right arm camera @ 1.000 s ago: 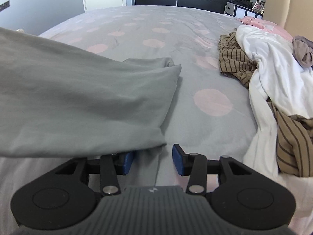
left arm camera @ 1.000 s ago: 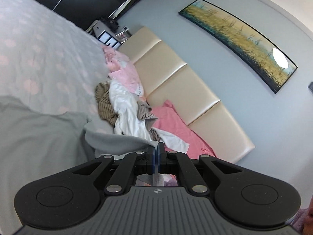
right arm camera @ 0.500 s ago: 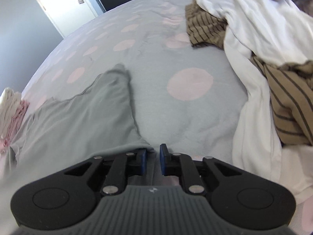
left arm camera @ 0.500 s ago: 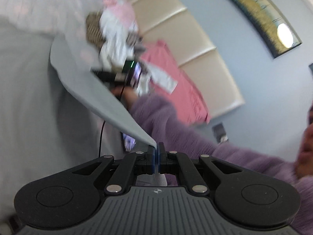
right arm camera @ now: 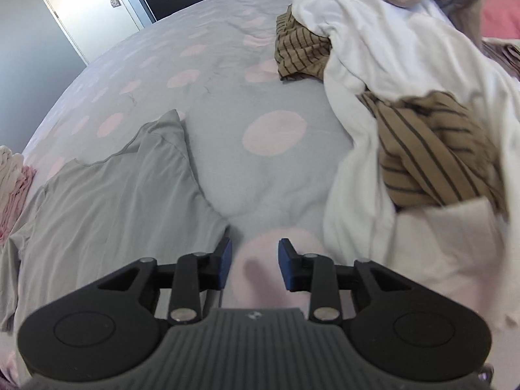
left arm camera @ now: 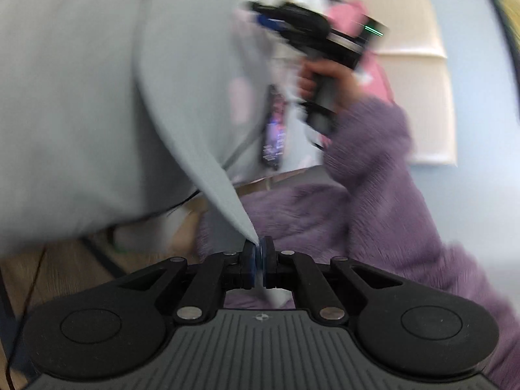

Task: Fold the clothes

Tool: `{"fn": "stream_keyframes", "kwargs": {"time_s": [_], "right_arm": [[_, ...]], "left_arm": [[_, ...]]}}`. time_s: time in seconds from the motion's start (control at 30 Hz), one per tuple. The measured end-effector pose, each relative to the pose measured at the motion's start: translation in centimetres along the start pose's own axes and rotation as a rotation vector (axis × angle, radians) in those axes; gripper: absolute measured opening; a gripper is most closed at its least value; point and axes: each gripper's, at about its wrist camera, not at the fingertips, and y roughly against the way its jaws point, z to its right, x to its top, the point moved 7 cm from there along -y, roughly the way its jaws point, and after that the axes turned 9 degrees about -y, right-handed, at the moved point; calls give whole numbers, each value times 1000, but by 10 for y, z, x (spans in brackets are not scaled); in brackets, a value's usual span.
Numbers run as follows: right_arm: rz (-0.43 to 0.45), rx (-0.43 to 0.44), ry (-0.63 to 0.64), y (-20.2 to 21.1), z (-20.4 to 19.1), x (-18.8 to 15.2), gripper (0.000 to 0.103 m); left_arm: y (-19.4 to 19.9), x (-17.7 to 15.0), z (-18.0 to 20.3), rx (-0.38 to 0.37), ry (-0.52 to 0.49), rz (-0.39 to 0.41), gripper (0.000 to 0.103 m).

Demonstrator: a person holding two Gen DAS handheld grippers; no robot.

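Now the left tongs [left arm camera: 259, 252] are clamped together on a corner of the plain grey cotton garment [left arm camera: 97, 97], which stretches taut from their pads up across the left wrist view; a second ago that corner was held high, and it has since been drawn down past the edge of the bed. The right tongs [right arm camera: 254, 261] have just been opening and stand apart with nothing between them, the garment's hem [right arm camera: 208, 227] lying just beside their left pad on the grey bedspread with pink dots [right arm camera: 276, 130]. Likely the garment is being spread flat, ready for its first fold.
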Motion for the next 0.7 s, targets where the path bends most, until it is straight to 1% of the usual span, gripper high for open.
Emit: {"fn": "stream_keyframes", "kwargs": {"time_s": [0.07, 0.17, 0.23, 0.3, 0.4, 0.47, 0.53, 0.57, 0.63, 0.7], "right_arm": [[-25, 9, 21, 14, -5, -17, 35], [-63, 41, 68, 36, -21, -48, 35], [-81, 60, 93, 49, -30, -69, 35], [-99, 74, 108, 61, -37, -90, 35], [-130, 85, 121, 77, -43, -124, 35], [-150, 101, 102, 89, -43, -147, 35], [-153, 116, 77, 102, -42, -163, 35], [-147, 117, 67, 107, -41, -169, 35], [-144, 104, 43, 114, -37, -179, 35], [-146, 87, 20, 115, -35, -186, 35]], "left_arm": [[2, -2, -16, 27, 16, -4, 1], [3, -6, -37, 99, 29, -15, 1], [1, -8, -48, 117, 42, -30, 1], [-3, -8, -55, 96, 54, -38, 1], [-7, -9, -50, 31, 45, -32, 1], [-3, -4, -41, -13, 9, 6, 1], [3, 3, -32, -54, -25, 51, 1], [8, 6, -30, -50, -40, 79, 1], [18, 13, -37, 32, -49, 139, 1], [26, 17, -48, 145, -61, 168, 1]]}}
